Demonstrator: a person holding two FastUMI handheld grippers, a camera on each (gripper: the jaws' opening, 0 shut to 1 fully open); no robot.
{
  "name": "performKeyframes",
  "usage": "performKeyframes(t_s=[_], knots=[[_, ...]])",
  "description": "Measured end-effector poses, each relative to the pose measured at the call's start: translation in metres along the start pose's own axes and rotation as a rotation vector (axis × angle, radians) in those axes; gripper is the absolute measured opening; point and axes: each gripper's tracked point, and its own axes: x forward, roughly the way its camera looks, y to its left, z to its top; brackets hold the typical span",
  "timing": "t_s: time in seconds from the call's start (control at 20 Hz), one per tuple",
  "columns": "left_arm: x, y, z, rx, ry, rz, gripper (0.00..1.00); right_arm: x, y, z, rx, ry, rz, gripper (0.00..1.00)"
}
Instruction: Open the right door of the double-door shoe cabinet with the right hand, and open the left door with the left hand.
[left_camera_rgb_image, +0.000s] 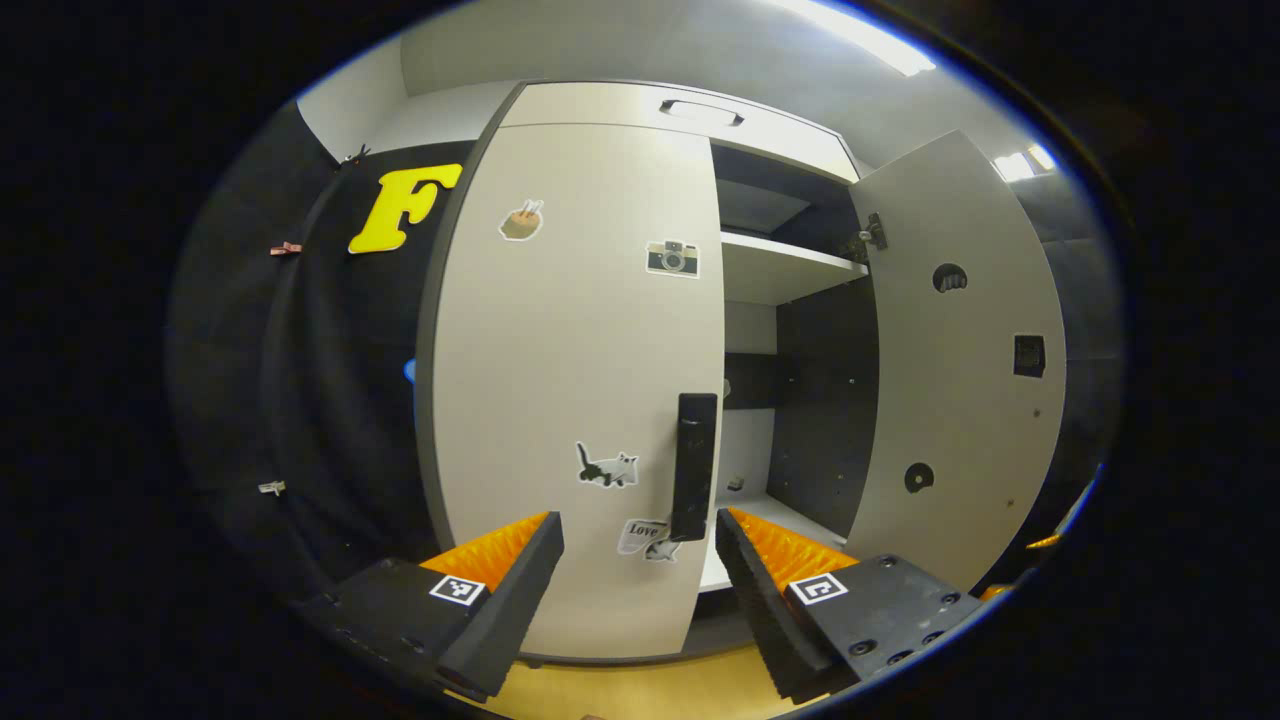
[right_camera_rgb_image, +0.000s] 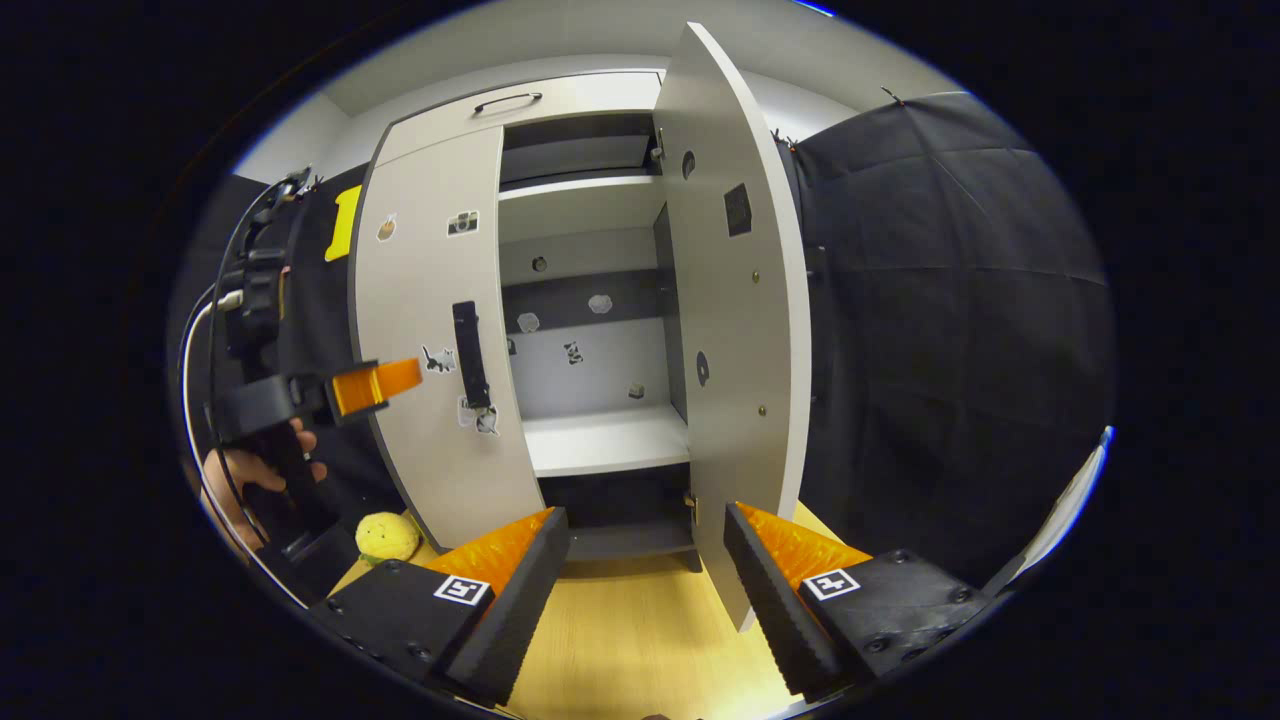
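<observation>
Left door flat, matte, pale, sticker-dotted and shut; its dark bar handle upright, long axis vertical, just ahead of and between left gripper jaws, spread wide and empty, clearly nearer. Right door beside that handle swung fully out, bare inner face showing; right gripper jaws likewise parted, holding nothing, near its lower edge.

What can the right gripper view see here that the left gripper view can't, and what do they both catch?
Right gripper view alone: the left gripper held by a hand, a yellow plush toy on the floor, and the stickers on the cabinet's back wall.

Left gripper view alone: ceiling lights, and a close look at the cat sticker.

Both: the closed left door with its handle, the open right door, the shelf, and each view's own open fingers.
</observation>
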Motion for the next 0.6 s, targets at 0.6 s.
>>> performKeyframes(t_s=[0.6], knots=[[0.089,-0.019,-0.016,0.001,0.061,0.075,0.85,0.03,0.007,-0.015,0.029,0.028,0.18,0.98]])
